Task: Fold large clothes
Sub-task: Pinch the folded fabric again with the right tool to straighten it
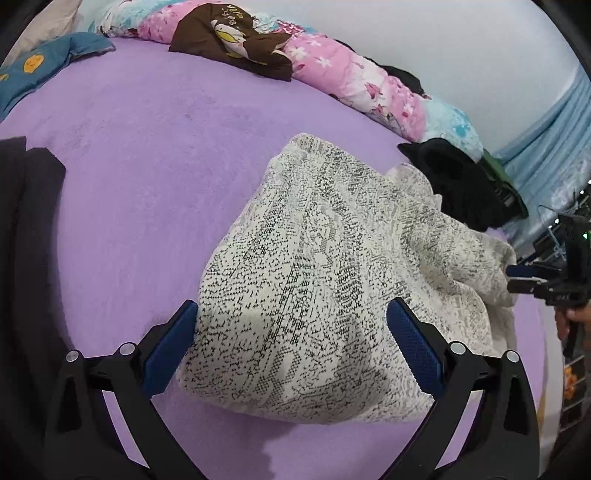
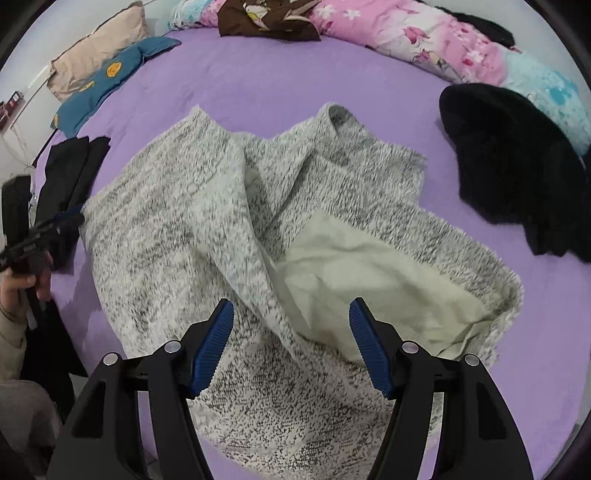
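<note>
Starting at our right gripper (image 2: 291,341): the blue ribbed pads are spread apart, hanging over the speckled white-and-grey knit sweater (image 2: 207,229) with nothing pinched between them. Straight below sits a fold where the knit flips over and shows the plain cream lining (image 2: 373,277).

Our left gripper (image 1: 293,345) has its jaws wide apart too. In its own view the pads sit either side of a raised hump of the sweater (image 1: 317,280); we honestly can't tell if they touch the cloth, but they aren't squeezing it.

The sweater lies rumpled in the middle of the purple fleece bedspread (image 2: 258,74). Its long axis seems to run from the near edge, by our grippers, up to the collar (image 2: 338,114) at the far end, which points toward the pink floral quilt (image 2: 424,33).

Hard-to-read bits: the near hem is cut off behind the right gripper's black arms, the sleeves are lost in the folds, and the right wrist view is a bit blurry.

Further out there's a black fuzzy garment (image 2: 506,162) to the right, dark folded clothes (image 2: 70,173) left, a blue pillow with yellow faces (image 2: 107,81) and a brown printed garment (image 2: 266,18) at the back.
</note>
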`<state>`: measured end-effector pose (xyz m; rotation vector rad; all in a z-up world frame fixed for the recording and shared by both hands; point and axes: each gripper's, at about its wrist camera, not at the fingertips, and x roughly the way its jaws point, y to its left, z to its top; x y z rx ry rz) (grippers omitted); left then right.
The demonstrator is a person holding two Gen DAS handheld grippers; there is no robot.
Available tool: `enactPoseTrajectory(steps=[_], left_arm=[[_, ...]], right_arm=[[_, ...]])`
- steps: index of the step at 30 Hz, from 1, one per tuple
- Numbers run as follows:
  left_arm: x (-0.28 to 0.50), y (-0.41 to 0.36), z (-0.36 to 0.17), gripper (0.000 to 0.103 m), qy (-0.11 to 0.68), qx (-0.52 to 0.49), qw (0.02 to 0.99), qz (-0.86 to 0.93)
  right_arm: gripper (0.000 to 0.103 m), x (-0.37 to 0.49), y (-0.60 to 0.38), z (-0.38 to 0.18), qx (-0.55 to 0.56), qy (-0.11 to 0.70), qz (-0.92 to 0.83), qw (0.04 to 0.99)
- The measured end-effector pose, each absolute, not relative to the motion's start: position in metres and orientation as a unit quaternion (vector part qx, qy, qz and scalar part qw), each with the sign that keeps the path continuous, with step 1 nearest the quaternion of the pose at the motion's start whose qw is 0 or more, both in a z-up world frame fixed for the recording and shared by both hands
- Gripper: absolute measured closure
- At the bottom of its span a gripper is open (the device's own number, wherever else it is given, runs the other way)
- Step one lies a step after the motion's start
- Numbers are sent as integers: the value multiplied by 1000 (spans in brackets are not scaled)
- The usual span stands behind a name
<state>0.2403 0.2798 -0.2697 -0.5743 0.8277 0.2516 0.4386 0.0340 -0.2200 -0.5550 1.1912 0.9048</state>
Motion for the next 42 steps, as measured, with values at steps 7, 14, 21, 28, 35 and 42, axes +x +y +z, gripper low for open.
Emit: enactPoseTrajectory(steps=[7,14,21,28,35,42], left_arm=[[243,277,-259,6,390,-271,872,120],[241,274,-244,6,369,-260,886,104],[252,264,-249,6,389,-237,885,94],[254,265,-257,6,404,-239,878,99],[261,262,-269,6,427,-215,871,114],[266,261,-275,6,436,-211,867,116]], right_arm=[[53,439,31,-243,-257,548,401,687],[81,428,44,-251,-277,550,427,662],[92,430,59,-234,-337,530,422,654],[94,484,86,-204,-385,511,377,669],[72,540,96,-264,-394,571,322,644],[46,543,69,-286,-359,572,307,671]])
